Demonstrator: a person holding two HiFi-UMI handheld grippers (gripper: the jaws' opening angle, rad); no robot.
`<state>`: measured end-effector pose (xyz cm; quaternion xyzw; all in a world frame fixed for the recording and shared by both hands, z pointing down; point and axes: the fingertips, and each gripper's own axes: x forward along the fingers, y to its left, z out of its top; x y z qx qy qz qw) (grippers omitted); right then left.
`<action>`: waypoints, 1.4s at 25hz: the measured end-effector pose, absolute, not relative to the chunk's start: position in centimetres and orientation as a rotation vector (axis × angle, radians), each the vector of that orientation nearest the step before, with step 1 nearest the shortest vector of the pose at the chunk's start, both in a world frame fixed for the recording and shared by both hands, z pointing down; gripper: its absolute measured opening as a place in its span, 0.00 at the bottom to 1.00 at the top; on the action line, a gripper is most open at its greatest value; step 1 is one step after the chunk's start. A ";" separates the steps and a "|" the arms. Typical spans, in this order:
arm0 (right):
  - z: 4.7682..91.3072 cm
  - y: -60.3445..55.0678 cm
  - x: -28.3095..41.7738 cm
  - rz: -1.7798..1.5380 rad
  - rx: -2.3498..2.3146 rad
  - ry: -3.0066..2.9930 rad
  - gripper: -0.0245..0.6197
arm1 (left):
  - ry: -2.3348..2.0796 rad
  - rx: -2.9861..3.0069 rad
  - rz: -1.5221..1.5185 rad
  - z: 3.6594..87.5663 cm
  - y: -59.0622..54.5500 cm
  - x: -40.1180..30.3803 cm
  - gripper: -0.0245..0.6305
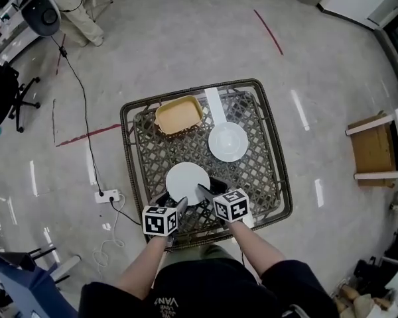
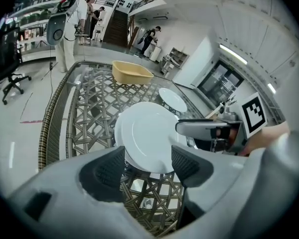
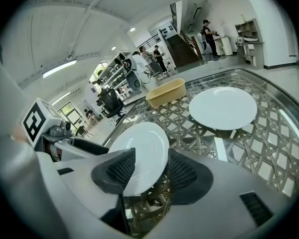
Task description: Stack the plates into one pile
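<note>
Two white plates lie on the glass-topped wicker table. The near plate is at the front, the far plate behind it to the right. My left gripper is at the near plate's front rim, jaws apart, with the rim showing in the gap. My right gripper is at the same plate's front right rim, also spread. I see neither pair of pads pressing on the plate.
A yellow tub stands at the table's back left, with a white strip beside it. On the floor are a power strip with cables at the left, an office chair, and a wooden crate at the right.
</note>
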<state>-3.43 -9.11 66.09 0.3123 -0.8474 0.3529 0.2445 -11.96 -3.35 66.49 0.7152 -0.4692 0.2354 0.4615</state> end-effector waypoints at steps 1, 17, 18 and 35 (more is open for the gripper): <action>66.2 -9.3 -3.8 0.960 0.840 -2.310 0.35 | -1.159 1.751 0.580 66.6 -3.6 -12.2 0.48; 66.1 -10.4 -3.6 0.937 0.889 -2.276 0.39 | -1.166 1.788 0.534 65.9 -4.4 -12.8 0.49; 66.0 -10.5 -3.1 0.944 0.918 -2.270 0.39 | -1.167 1.809 0.526 65.7 -4.5 -12.7 0.49; 64.3 -21.6 10.3 0.853 1.155 -2.242 0.39 | -1.090 1.921 0.292 62.2 -10.1 -0.9 0.49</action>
